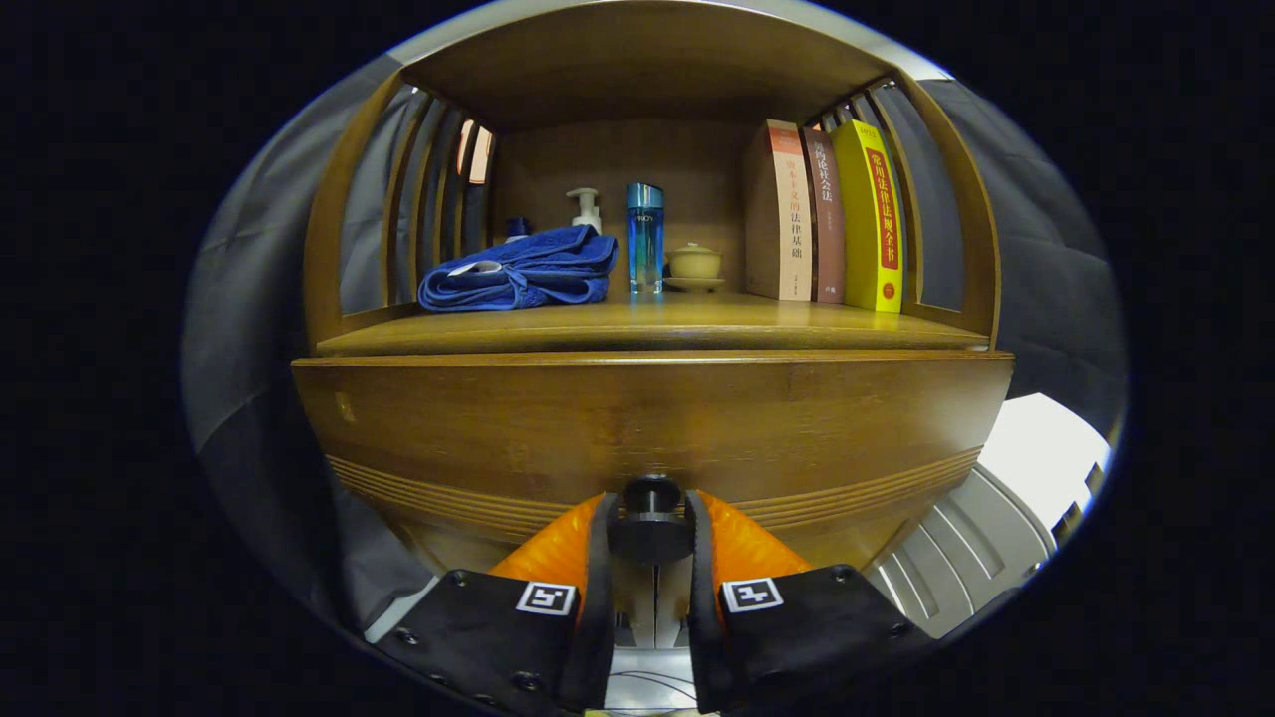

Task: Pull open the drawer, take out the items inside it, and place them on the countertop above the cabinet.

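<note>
I have the gripper (649, 538) up against the front of the drawer (652, 423), and its jaws stand narrow, one on each side of the dark round knob (649, 523). Both fingers (598, 558) look pressed to the knob's sides, so I judge it gripped. That is the only handhold on the drawer front, which is why I come at it straight on and low: a pull along the line of the fingers should slide the drawer out without twisting it.

The drawer looks shut, its front flush under the edge of the wooden shelf (652, 334) that serves here as the countertop. What lies inside I cannot tell; nothing of the interior is open to me yet. So the task is at its first step, with the taking out and setting down all still ahead.

On the shelf above, a folded blue towel (518, 271) lies toward the left, with a white pump bottle (586, 209) behind it. A tall blue bottle (644, 237) stands near the middle, a small lidded cup (693, 264) just beside it, and three books (827, 214) stand upright against the right side rails. The bare wood in front of these things, along the near edge, is where I would expect to put whatever comes out, since it is closest and needs no reaching past the bottles.

If the grip slips off the round knob, I will need to reset before pulling.
</note>
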Action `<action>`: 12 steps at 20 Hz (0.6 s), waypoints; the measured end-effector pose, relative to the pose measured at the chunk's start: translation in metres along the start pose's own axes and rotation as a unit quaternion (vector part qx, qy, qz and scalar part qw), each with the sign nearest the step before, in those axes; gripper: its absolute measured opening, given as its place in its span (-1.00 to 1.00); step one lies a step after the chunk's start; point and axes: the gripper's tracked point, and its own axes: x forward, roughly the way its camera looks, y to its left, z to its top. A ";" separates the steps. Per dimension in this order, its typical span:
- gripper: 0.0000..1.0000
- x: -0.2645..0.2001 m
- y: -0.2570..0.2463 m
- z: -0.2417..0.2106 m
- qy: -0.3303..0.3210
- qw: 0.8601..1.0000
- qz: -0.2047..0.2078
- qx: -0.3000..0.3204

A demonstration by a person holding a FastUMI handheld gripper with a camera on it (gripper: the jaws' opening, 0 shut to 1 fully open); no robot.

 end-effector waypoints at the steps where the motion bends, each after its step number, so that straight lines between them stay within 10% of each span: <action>1: -0.20 -0.006 0.000 -0.001 0.002 1.000 0.001 0.000; 12: -0.20 -0.069 0.002 -0.015 0.030 0.999 -0.010 0.002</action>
